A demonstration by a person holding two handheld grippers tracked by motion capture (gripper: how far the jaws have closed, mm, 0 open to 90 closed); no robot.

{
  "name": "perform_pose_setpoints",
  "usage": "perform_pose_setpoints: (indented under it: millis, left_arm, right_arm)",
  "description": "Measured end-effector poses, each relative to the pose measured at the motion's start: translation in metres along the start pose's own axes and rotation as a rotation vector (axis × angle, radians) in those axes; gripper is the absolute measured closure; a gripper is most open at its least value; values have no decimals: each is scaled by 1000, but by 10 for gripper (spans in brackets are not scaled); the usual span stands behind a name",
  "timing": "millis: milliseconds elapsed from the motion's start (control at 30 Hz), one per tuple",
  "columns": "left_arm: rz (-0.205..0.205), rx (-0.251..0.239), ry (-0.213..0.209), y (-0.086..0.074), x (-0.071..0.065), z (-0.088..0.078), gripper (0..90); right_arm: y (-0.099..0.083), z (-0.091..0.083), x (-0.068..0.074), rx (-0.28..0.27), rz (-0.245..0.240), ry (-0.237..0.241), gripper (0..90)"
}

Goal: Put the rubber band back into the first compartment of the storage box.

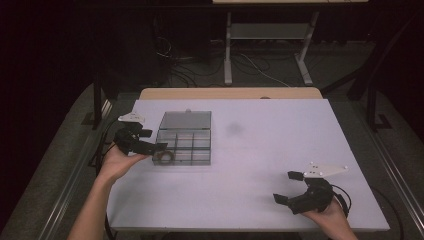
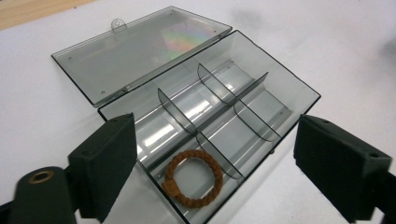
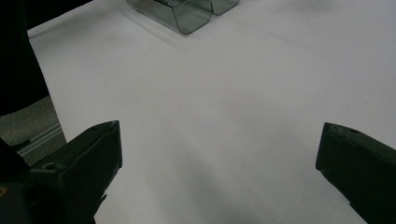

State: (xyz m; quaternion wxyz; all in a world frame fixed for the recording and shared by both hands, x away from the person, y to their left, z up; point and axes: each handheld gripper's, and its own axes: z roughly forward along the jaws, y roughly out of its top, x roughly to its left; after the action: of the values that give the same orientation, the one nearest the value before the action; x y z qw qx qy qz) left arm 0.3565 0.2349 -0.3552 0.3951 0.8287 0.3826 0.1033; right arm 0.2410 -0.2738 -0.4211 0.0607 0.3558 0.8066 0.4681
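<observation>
one braided brown bracelet, a closed ring of woven cord with a small flat tag on its rim, is seen lying flat in a corner compartment of a clear smoky plastic organiser box, the corner nearest the left gripper. the box is rectangular, with thin glossy walls and curved dividers; six compartments in two rows of three are counted in the high view, five of them bare. its hinged lid is laid open flat behind it, a small hanging tab at its far edge, and a rainbow sheen is caught on its surface. the left gripper is held just above the bracelet's corner with its matte black blocky jaws spread wide and nothing between the pads. the right gripper is kept well apart, near the table's right front corner, its two jaws likewise wide and gripping nothing. the table is covered with a smooth pale matte sheet.
</observation>
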Motion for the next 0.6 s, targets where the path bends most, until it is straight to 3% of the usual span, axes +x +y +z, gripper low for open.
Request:
perform_pose_setpoints:
  millis: [67, 200, 600]
  left_arm:
    - [-3, -12, -1, -1, -4, -3, 70]
    - [6, -42, 39, -6, -15, -9, 0]
    - [31, -127, 2, -27, -46, -13, 0]
  right_arm:
    - [0, 0, 0, 0, -1, 0, 6]
    - [0, 0, 0, 0, 1, 1, 6]
    - [0, 1, 1, 1, 0, 1, 6]
